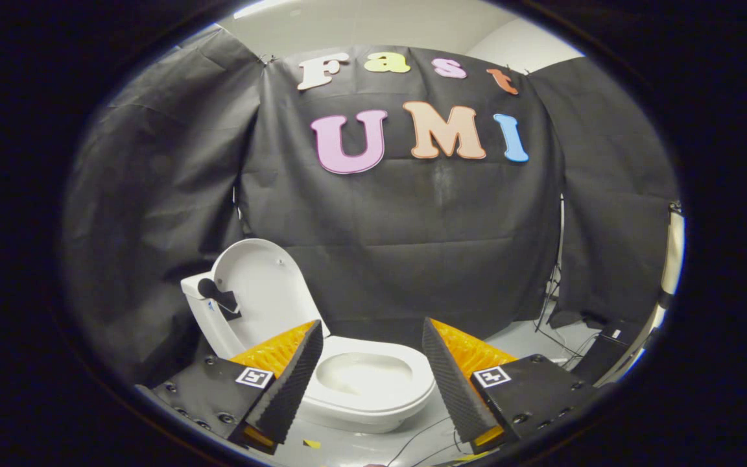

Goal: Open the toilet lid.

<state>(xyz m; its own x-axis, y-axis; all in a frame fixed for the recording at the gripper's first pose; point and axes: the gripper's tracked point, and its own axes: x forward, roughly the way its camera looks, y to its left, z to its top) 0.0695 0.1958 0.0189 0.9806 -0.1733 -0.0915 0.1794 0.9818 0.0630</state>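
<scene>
White toilet lid [258, 288] stands upright against the tank, beyond the left finger, leaving the seat [373, 383] uncovered; the opening looks finished. The tongs [370, 370] are spread, holding nothing.

White toilet lid [258, 285] fully raised, upright against the cistern, at 10 o'clock from the bowl [373, 383]; seat down, bowl open on the floor.
</scene>
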